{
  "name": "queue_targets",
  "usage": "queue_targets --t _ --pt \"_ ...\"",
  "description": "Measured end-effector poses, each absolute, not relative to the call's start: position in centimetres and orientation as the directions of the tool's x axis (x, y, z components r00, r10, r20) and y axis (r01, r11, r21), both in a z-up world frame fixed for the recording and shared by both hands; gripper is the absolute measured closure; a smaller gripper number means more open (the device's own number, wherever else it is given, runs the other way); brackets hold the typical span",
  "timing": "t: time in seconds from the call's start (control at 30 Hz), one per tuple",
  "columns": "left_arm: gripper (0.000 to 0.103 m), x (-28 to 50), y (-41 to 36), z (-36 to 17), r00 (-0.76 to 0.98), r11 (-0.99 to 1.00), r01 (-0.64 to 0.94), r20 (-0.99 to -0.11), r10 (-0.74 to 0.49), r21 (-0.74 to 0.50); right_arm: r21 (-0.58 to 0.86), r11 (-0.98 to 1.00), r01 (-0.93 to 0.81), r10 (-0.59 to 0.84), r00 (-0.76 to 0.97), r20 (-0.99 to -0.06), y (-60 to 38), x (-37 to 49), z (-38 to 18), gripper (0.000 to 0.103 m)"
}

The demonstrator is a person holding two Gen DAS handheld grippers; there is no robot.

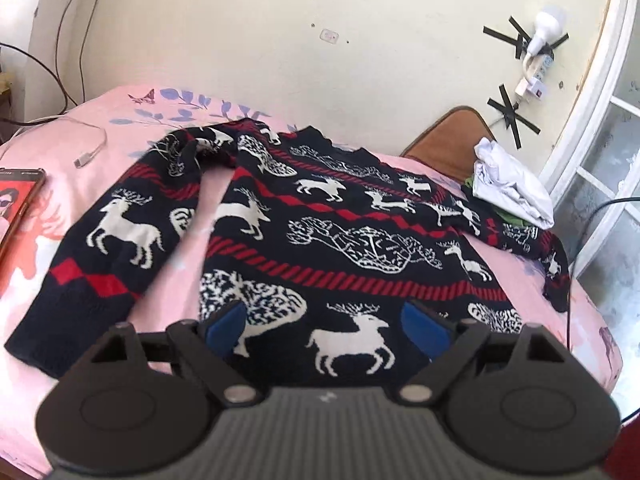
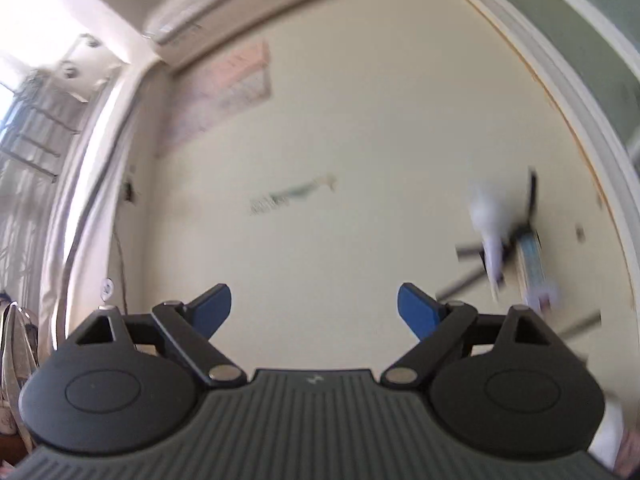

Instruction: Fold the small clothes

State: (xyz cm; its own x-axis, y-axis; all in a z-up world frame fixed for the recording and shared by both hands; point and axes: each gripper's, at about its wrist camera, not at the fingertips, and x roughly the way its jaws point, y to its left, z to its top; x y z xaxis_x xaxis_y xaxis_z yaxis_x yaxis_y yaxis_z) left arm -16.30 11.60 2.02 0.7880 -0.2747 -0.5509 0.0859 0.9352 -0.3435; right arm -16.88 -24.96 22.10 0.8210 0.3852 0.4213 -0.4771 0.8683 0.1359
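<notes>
Spread flat across the pink bed sheet, the dark sweater with white reindeer and red bands lies with its body toward the left wrist camera and its neckline toward the cream wall. Its left sleeve angles down toward the near left edge of the bed, with a strip of bare sheet between sleeve and body. Its other sleeve trails off toward the bed's right edge, bunched at the cuff. The left claw hangs over the sweater's lower hem, blue fingers wide apart with nothing between them. A crumpled white cloth sits just beyond the right sleeve, near a brown chair back. A phone and a white cable lie on the sheet well to the left, apart from the sweater. In the blurred right wrist view, the right claw points up at the wall, spread open and empty.
</notes>
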Motion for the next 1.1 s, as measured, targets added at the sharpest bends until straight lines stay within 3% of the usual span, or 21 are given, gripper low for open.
queue_targets --t 0.13,0.27,0.4,0.5,0.63,0.67,0.8,0.97,1.1 --pt "0.014 -16.1 12.7 2.1 0.798 0.936 0.057 -0.547 -0.252 -0.348 0.173 0.781 -0.601 0.445 0.728 0.521 -26.9 -18.9 25.5 0.011" --pt "0.012 -16.3 14.6 2.6 0.82 0.943 0.008 -0.538 -0.197 -0.333 0.302 0.534 -0.79 0.687 0.614 0.389 -29.3 -18.8 30.5 0.01" --pt "0.011 -16.3 17.0 2.7 0.838 0.938 -0.074 -0.531 -0.125 -0.339 0.359 0.446 -0.82 0.807 0.542 0.235 -29.1 -17.7 32.6 0.009" --pt "0.011 -15.7 18.4 2.4 0.831 0.929 -0.144 -0.552 -0.073 -0.34 0.398 0.477 -0.784 0.829 0.551 0.093 -26.1 -15.5 29.3 0.007" --pt "0.011 -15.8 19.4 2.5 0.821 0.936 -0.214 -0.571 0.017 -0.28 0.398 0.556 -0.73 0.829 0.523 -0.197 -18.4 -12.3 20.3 0.008" --pt "0.011 -16.1 19.6 2.5 0.82 0.937 -0.22 -0.571 0.028 -0.271 0.389 0.558 -0.733 0.83 0.495 -0.258 -16.4 -11.9 17.8 0.014" --pt "0.011 -17.7 20.7 2.4 0.816 0.93 -0.254 -0.575 0.058 -0.266 0.429 0.505 -0.749 0.841 0.316 -0.439 -8.7 -10.7 11.5 0.055" --pt "0.011 -21.0 22.9 3.4 0.835 0.903 -0.327 -0.532 0.137 -0.28 0.277 0.409 -0.869 0.81 0.206 -0.549 0.5 -12.6 11.0 0.053" --pt "0.011 -23.7 25.6 4.3 0.835 0.866 -0.41 -0.501 0.229 -0.287 0.159 0.256 -0.954 0.781 0.107 -0.616 6.5 -15.2 10.2 0.039"
